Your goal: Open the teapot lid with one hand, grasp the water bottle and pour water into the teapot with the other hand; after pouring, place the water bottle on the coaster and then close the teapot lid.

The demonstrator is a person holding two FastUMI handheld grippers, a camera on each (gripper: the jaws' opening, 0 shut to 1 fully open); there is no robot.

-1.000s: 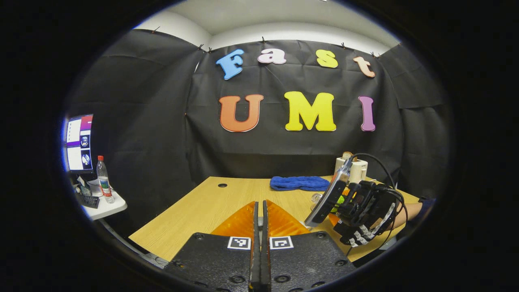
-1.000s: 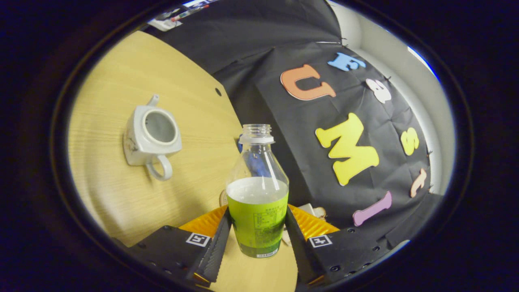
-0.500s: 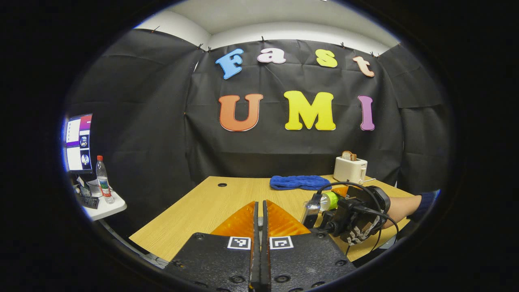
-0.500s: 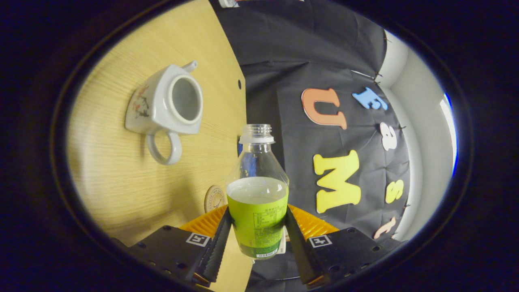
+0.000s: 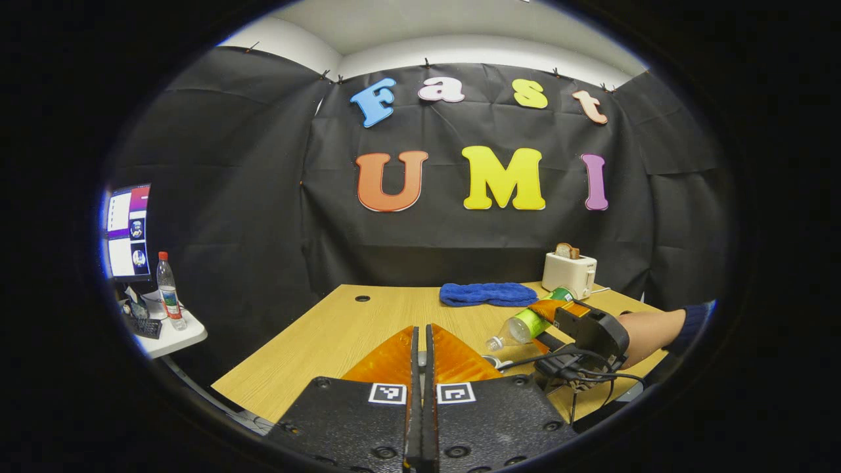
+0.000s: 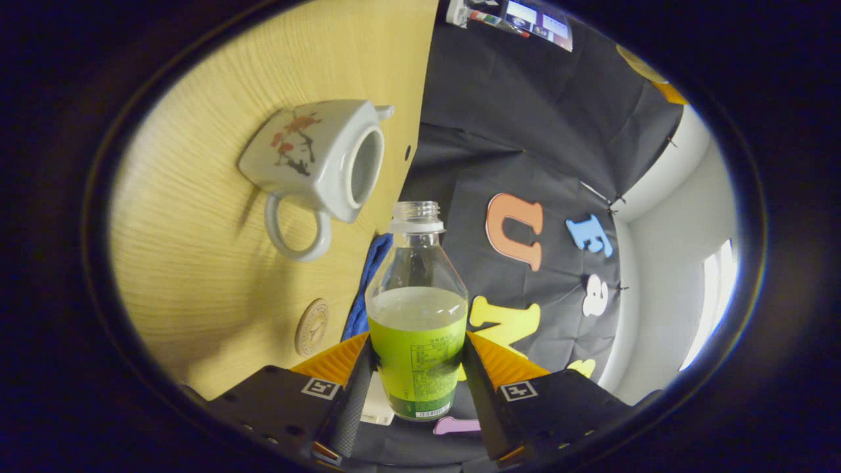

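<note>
1. The wooden worktop (image 5: 368, 328) fills the lower middle of the left gripper view; in the right gripper view it stands tipped on its side along the left, because that camera is rolled over.
2. A blue cloth (image 5: 485, 293) lies along the worktop's far edge; a white toaster (image 5: 569, 272) with a slice of bread in it stands at the far right corner, just beside the cloth's right end.
3. The right gripper (image 6: 416, 368) pinches the water bottle (image 6: 416, 315) at its green label, one finger on each side; seen from the left gripper view, that gripper (image 5: 578, 328) and the hand behind it reach in over the worktop's right edge, with the bottle (image 5: 525, 323) tilted so its open neck points down and leftward.
4. The bottle has no cap; liquid sits at about the top of the label in the right gripper view.
5. The white teapot (image 6: 315, 164) with a flower motif stands on the worktop with its lid off and its round mouth open; its looped handle faces the bottle; bottle neck and teapot are near but apart.
6. The left gripper (image 5: 422, 394) has its fingers pressed together, with nothing visible between them, raised over the worktop's near edge.
7. A small round coaster (image 6: 312, 326) lies on the worktop between teapot and right gripper, bare.
</note>
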